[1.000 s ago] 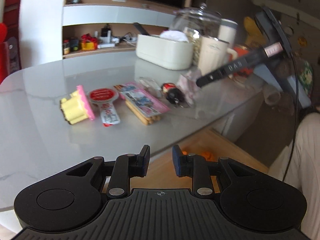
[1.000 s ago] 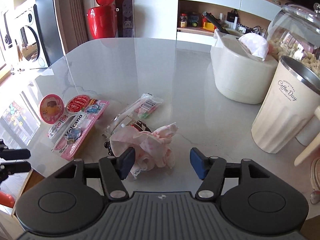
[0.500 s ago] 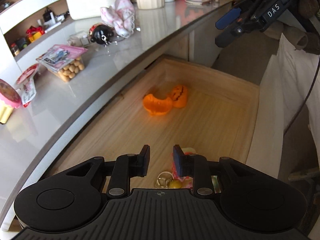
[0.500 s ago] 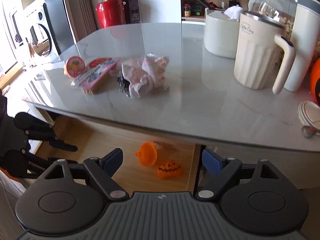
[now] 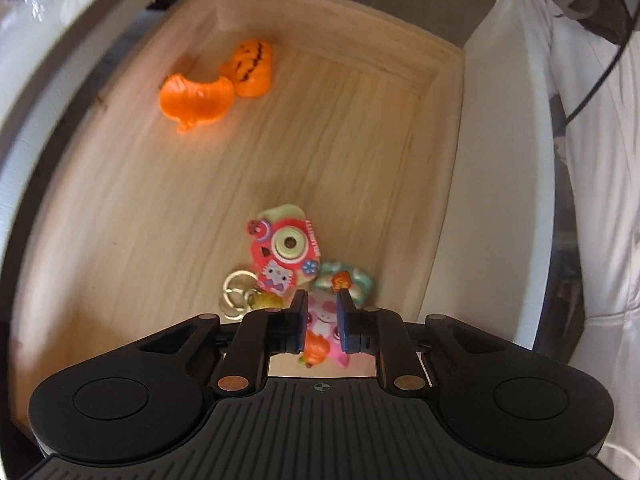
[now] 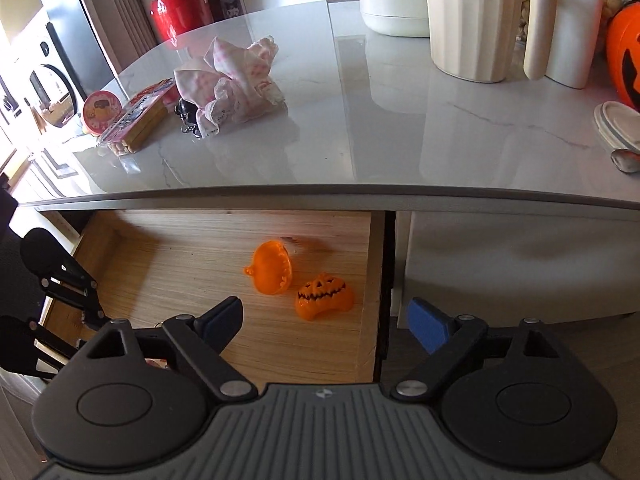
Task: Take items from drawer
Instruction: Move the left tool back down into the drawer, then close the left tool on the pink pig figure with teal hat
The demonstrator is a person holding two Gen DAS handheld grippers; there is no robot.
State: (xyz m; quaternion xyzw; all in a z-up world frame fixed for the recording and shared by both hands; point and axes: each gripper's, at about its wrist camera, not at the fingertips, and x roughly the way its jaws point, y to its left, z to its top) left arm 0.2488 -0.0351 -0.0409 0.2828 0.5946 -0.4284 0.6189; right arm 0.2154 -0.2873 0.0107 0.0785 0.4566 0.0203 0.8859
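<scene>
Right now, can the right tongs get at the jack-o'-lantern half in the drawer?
Probably yes. The right tongs are wide open and empty just short of the pumpkin-face half. The drawer is pulled out from under the countertop, and nothing lies between.

Left wrist view looks steeply down, close into the drawer [image 5: 440,152]; right wrist view — farther back — shares it.

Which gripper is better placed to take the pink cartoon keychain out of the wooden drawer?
Left. The left gripper points down over the pink cartoon keychain, jaws closing around it. The right gripper is open above the orange pumpkin halves.
</scene>
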